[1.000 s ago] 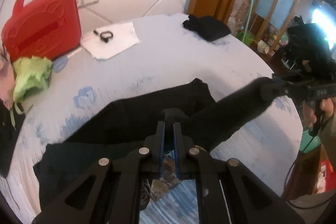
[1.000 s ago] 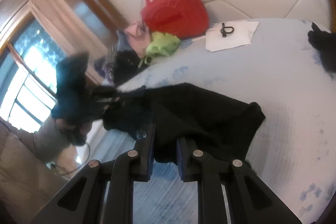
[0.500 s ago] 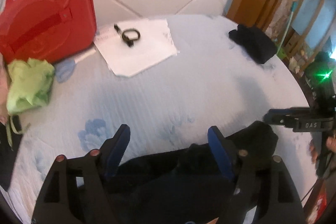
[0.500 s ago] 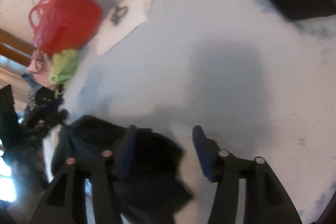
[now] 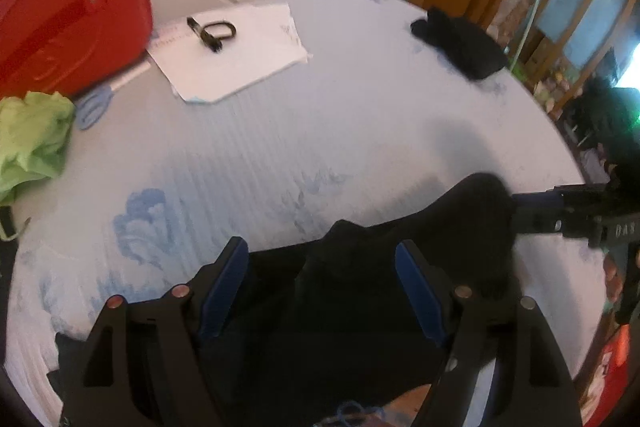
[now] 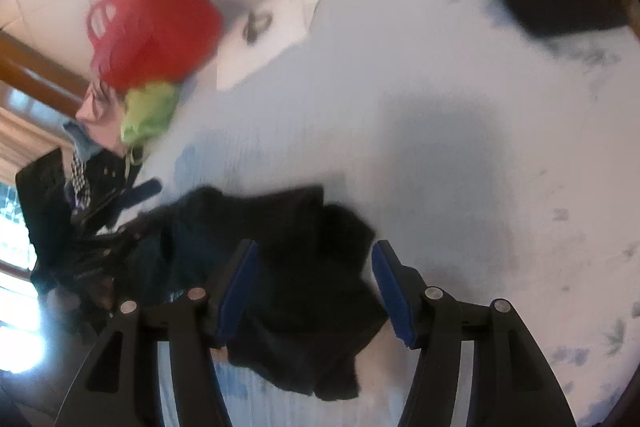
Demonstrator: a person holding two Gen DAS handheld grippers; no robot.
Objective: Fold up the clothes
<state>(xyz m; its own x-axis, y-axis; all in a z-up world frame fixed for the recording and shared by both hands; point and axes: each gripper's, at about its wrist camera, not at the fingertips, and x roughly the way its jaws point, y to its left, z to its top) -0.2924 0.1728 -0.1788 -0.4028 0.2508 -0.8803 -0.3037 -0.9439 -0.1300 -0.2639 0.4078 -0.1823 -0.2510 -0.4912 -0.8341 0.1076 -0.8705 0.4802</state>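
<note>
**Black garment lies near the front of the bed, both grippers open above it**

The black garment (image 5: 360, 291) lies on the pale blue bed cover (image 5: 280, 131), close to the near edge. In the left wrist view its long axis runs from left to right across the picture, and one rounded end rises toward the right, where it touches the tip of the right gripper (image 5: 536, 215). In the right wrist view the cloth is bunched, with loose folds hanging toward the near edge.

A red case (image 5: 68, 7) stands upright against the wall at the far left; it is closed, so its content cannot be seen. A green cloth (image 5: 32, 143) lies just beside it. A white paper (image 5: 240, 63) carries a small black ring-shaped object (image 5: 212, 33). Another dark folded garment (image 5: 460, 43) rests at the far right part of the bed.

The left gripper (image 5: 320, 287) hangs over the garment with jaws spread wide, holding nothing. The right gripper (image 6: 314, 287) also has its jaws apart above the cloth, gripping nothing. The right wrist picture is blurred.
</note>
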